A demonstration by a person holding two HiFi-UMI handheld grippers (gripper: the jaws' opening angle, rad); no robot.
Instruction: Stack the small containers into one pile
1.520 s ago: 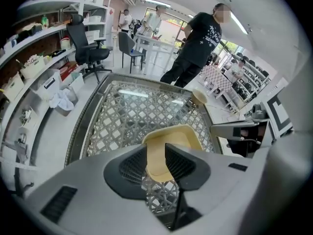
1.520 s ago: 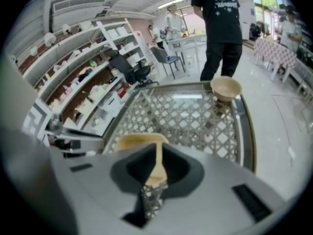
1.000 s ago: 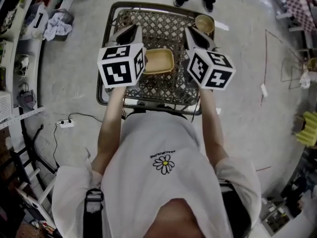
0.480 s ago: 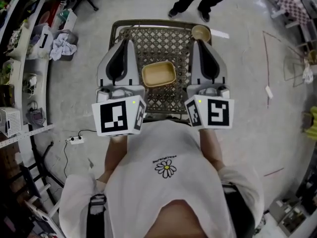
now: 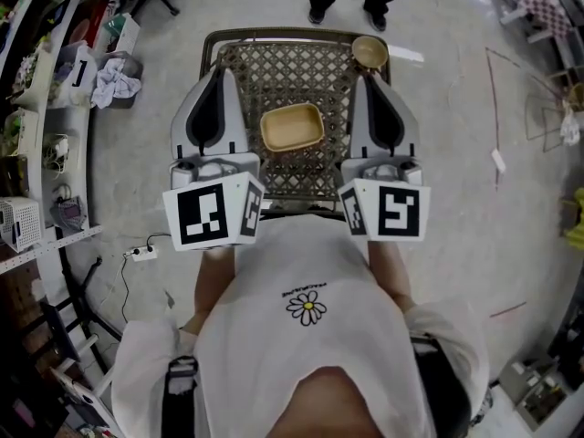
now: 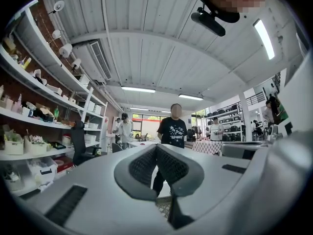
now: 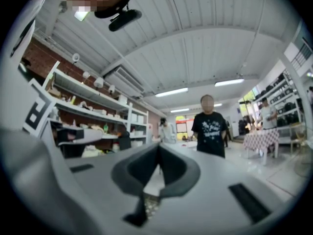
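Jaws pressed together and empty, the left gripper [image 5: 219,69] and right gripper [image 5: 373,78] hang level over the lattice worktop [image 5: 292,67]. A tan rectangular container [image 5: 292,128] sits between them, and a round bowl [image 5: 370,52] sits at the worktop's 1 o'clock corner.

Tan container [image 5: 292,128], brown latticed table [image 5: 274,76]

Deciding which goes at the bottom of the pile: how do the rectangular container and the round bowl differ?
Shape: the rectangular container has straight sides with rounded corners; the round bowl is circular.
Size: the rectangular container looks wider than the round bowl.
Place: the rectangular container sits in the middle of the table; the round bowl sits at its far right corner.
Both are tan, open side up, look empty, and stand apart.
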